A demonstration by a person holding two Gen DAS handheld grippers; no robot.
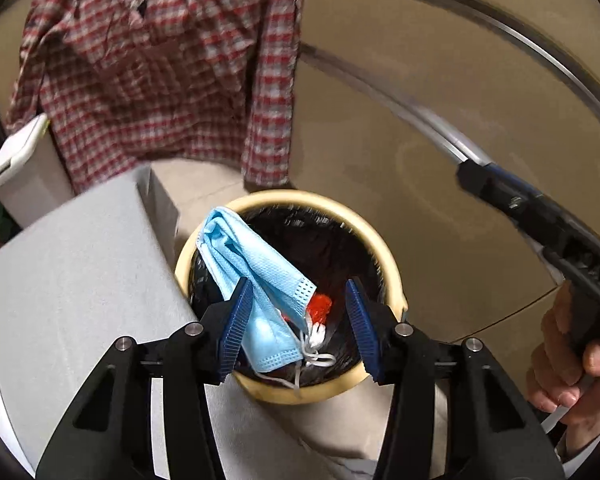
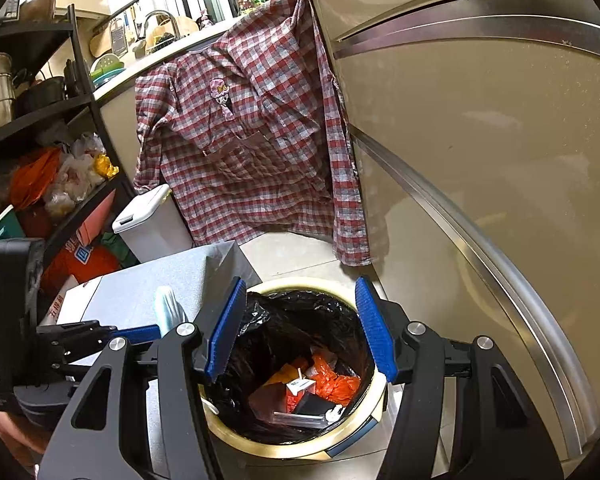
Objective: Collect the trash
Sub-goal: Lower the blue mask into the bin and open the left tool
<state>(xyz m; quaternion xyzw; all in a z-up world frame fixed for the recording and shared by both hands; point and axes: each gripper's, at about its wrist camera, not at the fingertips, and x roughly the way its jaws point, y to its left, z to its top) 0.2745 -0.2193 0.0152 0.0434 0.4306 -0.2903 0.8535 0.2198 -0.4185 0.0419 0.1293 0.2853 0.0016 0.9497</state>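
Over the lined bin (image 1: 384, 258), the left gripper (image 1: 296, 320) is spreading wide, letting the blue mask (image 1: 256, 276) drop inside. Right gripper (image 2: 300, 328) is hovering spread and empty.

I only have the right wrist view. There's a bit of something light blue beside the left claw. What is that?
Observer: It's a light blue face mask. The left wrist view shows all of it.
Operator: Is the left claw clamped on it?
Observer: No. The left claw is open, and the mask lies against only one finger.
Operator: Is it over the bin?
Observer: Yes. It hangs over the mouth of the black-lined bin, with its white ear loops dangling near the closer rim.
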